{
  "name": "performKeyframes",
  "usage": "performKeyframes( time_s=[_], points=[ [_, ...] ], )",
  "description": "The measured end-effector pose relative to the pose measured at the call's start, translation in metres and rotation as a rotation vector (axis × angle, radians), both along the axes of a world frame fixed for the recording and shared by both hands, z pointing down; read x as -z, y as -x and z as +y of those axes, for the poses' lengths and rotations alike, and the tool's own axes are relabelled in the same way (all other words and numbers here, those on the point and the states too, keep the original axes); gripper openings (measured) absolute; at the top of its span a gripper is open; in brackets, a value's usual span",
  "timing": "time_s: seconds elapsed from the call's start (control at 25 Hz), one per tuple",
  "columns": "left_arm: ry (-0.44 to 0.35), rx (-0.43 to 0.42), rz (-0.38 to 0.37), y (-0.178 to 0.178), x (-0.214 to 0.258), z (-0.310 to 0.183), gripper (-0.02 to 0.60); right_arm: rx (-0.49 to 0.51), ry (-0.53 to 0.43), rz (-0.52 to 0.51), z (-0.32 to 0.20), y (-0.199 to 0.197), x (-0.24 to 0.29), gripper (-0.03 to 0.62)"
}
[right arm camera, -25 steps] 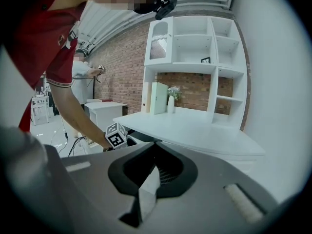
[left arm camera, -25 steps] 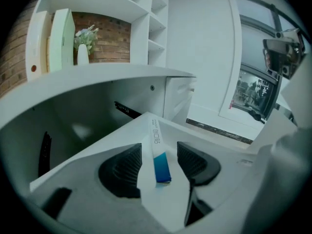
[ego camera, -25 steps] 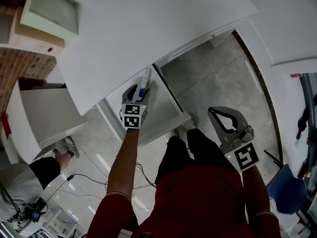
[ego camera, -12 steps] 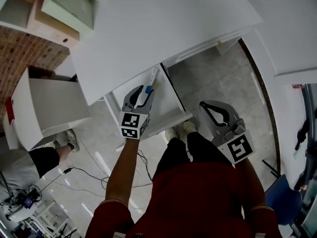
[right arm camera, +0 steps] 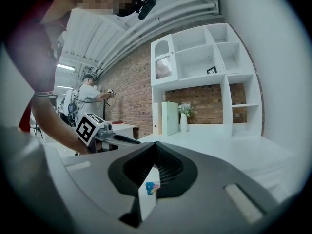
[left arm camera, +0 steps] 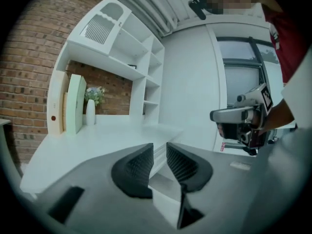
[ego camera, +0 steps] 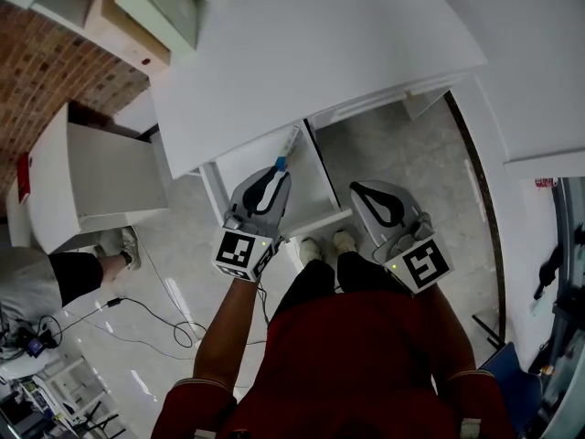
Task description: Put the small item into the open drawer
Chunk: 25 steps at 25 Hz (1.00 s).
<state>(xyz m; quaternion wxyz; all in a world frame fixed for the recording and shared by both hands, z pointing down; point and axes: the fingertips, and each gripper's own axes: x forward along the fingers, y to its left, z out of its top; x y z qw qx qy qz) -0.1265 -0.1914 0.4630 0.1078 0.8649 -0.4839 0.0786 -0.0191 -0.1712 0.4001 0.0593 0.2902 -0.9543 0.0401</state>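
Note:
The small item (ego camera: 287,146), a thin white tube with a blue end, lies in the open white drawer (ego camera: 239,165) under the desk. My left gripper (ego camera: 278,177) hovers just short of the tube's blue end, over the drawer's front part. Its jaws are closing, with a narrow gap and nothing between the pads (left arm camera: 139,167). My right gripper (ego camera: 357,189) is shut and hangs to the right of the drawer, above the floor. It also shows in the left gripper view, where the right gripper (left arm camera: 214,115) is off to the side.
The white desk top (ego camera: 320,53) overhangs the drawer's back. A white cabinet (ego camera: 101,181) stands to the left, with a second person's leg (ego camera: 64,277) and floor cables (ego camera: 146,323) beside it. My shoes (ego camera: 320,243) sit at the drawer's front edge. Brick wall and white shelves (right arm camera: 204,62) stand behind.
The left gripper has drawn back from the tube toward me and its jaws have narrowed. The tube stays in the drawer. The right gripper has moved in closer to the drawer.

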Motion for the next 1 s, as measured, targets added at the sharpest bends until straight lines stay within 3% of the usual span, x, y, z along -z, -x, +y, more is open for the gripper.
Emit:
performKeyframes(
  time_s=[0.36,0.56,1.0],
  points=[
    [-0.112,0.034,0.035,-0.005,0.07,0.044,0.0,0.085,-0.002,-0.048,0.033,0.008,0.025,0.009],
    [-0.194,0.041,0.061,-0.011,0.106,0.061,0.0,0.123,-0.015,-0.089,0.047,0.009,0.041,0.009],
    [-0.272,0.049,0.061,-0.011,0.14,0.093,0.002,0.114,-0.034,-0.119,0.067,-0.007,0.06,0.009]
  ],
)
